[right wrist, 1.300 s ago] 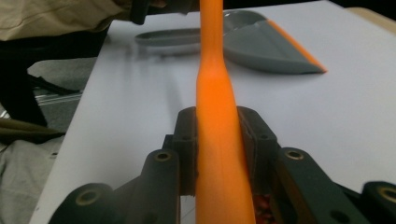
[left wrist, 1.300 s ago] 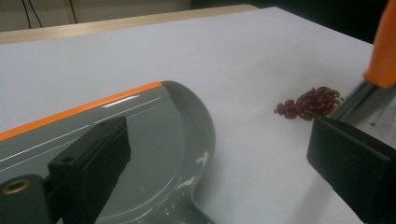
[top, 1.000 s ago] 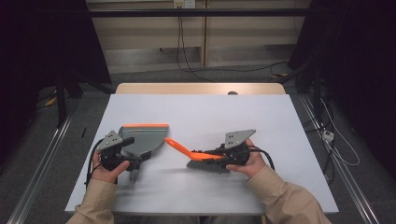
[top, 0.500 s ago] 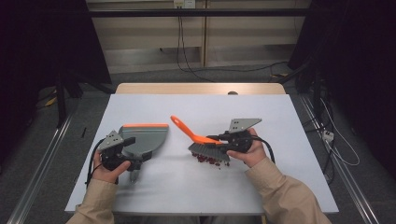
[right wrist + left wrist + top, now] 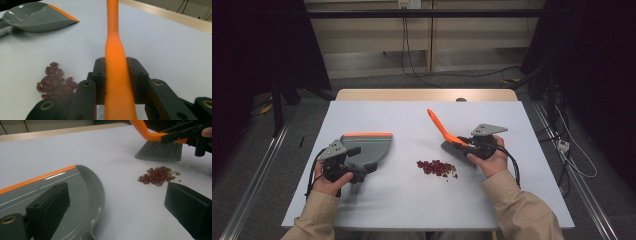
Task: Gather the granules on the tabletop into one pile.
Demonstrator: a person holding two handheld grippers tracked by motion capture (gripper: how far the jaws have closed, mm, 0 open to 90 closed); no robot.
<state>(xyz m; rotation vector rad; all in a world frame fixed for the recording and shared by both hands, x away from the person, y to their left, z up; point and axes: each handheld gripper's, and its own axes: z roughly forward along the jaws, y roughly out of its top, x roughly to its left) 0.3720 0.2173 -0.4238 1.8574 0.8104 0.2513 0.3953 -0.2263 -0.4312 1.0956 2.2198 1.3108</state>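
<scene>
Right tool (image 5: 473, 145) is clamped tight on the orange brush (image 5: 447, 136), bristles hovering just right of the bean pile (image 5: 437, 168) at centre frame. Left tool (image 5: 353, 172) grips the grey dustpan (image 5: 364, 148) at centre left, well apart from the beans. Risk: a fast sweep scatters beans across the table (image 5: 412, 200), missing the pan's orange lip.

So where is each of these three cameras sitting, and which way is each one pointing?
High view: above the person's side, looking forward and down on the table; forearms and both hands show.
Left gripper view: rides the left gripper, looking past the dustpan toward the beans; its black jaws show.
Right gripper view: rides the right gripper, looking along the brush it clamps.
All three share the dustpan, the beans and the brush.
</scene>
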